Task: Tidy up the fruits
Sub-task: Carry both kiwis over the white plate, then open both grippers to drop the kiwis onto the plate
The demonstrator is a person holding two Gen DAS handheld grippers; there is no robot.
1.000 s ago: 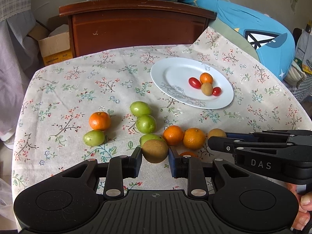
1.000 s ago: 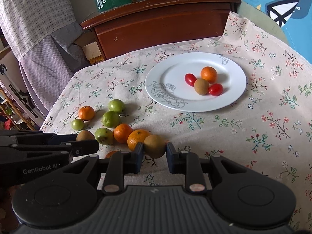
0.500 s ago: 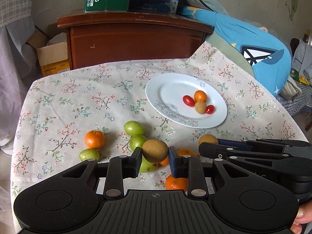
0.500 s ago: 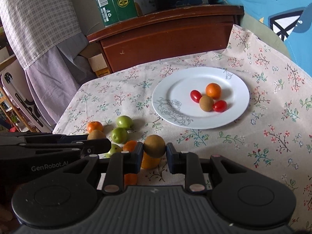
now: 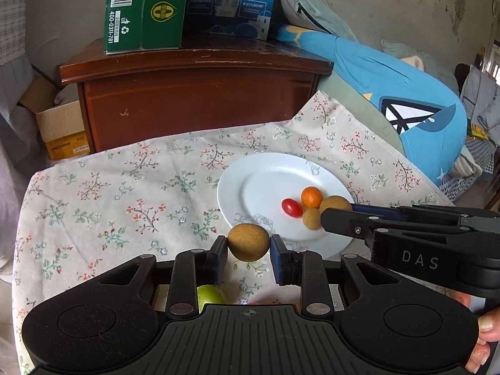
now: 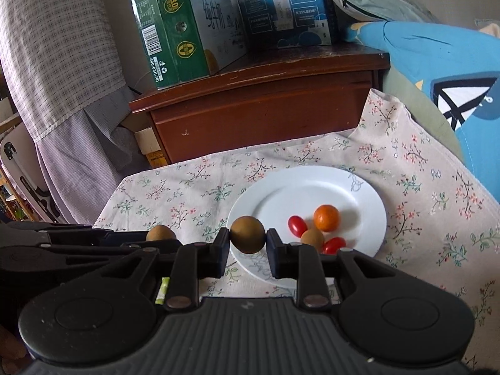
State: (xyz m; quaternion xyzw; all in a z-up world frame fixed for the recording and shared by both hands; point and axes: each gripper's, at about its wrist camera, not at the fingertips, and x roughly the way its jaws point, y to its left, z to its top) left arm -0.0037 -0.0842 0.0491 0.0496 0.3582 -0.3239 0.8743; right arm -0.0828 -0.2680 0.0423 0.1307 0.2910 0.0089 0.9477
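My left gripper (image 5: 248,247) is shut on a brown kiwi (image 5: 248,242), held above the cloth just short of the white plate's (image 5: 259,187) near rim. My right gripper (image 6: 247,240) is shut on a second brown kiwi (image 6: 247,234), held over the plate's (image 6: 359,193) near-left rim. The plate holds a small orange (image 6: 326,217), a small kiwi (image 6: 312,238) and two cherry tomatoes (image 6: 297,224). In the left wrist view the right gripper's kiwi (image 5: 335,203) shows over the plate. In the right wrist view the left gripper's kiwi (image 6: 160,233) shows at the left.
A green fruit (image 5: 210,294) lies on the floral cloth (image 5: 109,206) under my left gripper. A wooden cabinet (image 5: 193,93) with a green box (image 5: 142,9) and a blue box stands behind the table. A blue cushion (image 5: 406,93) lies at the right.
Both grippers have lifted their kiwis off the cloth and moved forward toward the plate. The loose fruit pile has dropped out of view beneath them.
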